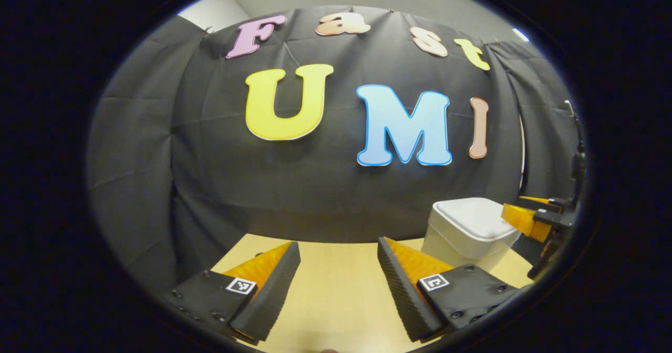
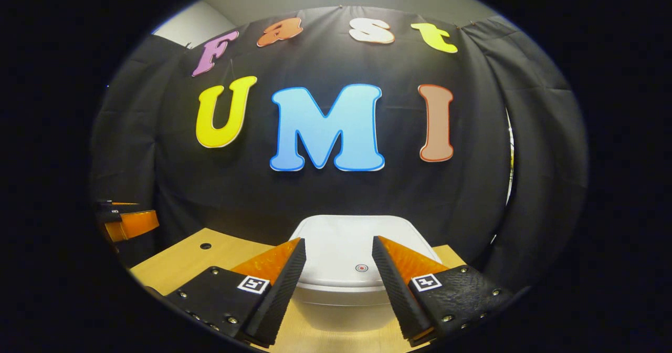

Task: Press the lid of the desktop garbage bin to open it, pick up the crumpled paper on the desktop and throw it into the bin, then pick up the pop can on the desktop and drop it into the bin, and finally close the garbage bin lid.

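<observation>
The garbage bin stands on the table, before the wall.

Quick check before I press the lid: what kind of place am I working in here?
Most likely a staged recording booth, not a real home: black cloth wall hung as a backdrop, a light wooden desktop, and a white desktop garbage bin, lid shut. The right claw sits open in front of it.

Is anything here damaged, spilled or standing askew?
Nothing stands out. The white bin stands upright on the wooden table with its lid shut flat. Both the left gripper and right gripper are open.
</observation>
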A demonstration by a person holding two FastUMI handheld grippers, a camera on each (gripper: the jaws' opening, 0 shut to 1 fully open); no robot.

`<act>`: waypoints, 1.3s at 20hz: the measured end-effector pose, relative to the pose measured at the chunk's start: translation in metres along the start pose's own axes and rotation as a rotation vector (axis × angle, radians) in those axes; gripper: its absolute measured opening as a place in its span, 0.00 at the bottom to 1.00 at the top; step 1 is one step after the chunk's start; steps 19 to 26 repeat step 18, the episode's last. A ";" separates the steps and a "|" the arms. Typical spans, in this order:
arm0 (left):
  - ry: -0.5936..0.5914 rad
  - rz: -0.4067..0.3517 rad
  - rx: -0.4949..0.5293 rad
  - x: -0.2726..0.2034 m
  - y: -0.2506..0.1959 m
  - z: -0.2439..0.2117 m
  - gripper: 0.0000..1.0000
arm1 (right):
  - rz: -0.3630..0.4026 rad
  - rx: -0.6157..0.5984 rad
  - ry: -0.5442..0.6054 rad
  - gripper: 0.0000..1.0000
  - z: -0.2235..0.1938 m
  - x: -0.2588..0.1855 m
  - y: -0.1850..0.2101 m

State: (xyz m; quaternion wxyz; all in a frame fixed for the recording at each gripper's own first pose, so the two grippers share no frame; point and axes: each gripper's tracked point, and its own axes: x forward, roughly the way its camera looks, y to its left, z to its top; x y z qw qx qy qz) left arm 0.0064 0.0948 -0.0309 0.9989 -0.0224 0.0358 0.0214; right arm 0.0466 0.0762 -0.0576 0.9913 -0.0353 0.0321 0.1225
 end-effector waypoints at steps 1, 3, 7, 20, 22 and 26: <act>-0.005 -0.006 -0.001 -0.003 -0.003 0.003 0.99 | 0.007 -0.002 -0.013 0.83 0.005 -0.011 0.008; -0.009 -0.044 0.000 -0.011 -0.016 0.004 0.99 | -0.003 -0.005 -0.030 0.83 0.007 -0.029 0.025; -0.027 -0.095 0.013 -0.024 -0.042 0.010 0.99 | -0.031 -0.009 -0.035 0.83 0.008 -0.058 0.025; -0.074 -0.063 0.016 -0.084 -0.248 -0.006 0.99 | 0.054 -0.013 -0.061 0.82 -0.008 -0.114 -0.121; -0.074 -0.063 0.016 -0.084 -0.248 -0.006 0.99 | 0.054 -0.013 -0.061 0.82 -0.008 -0.114 -0.121; -0.074 -0.063 0.016 -0.084 -0.248 -0.006 0.99 | 0.054 -0.013 -0.061 0.82 -0.008 -0.114 -0.121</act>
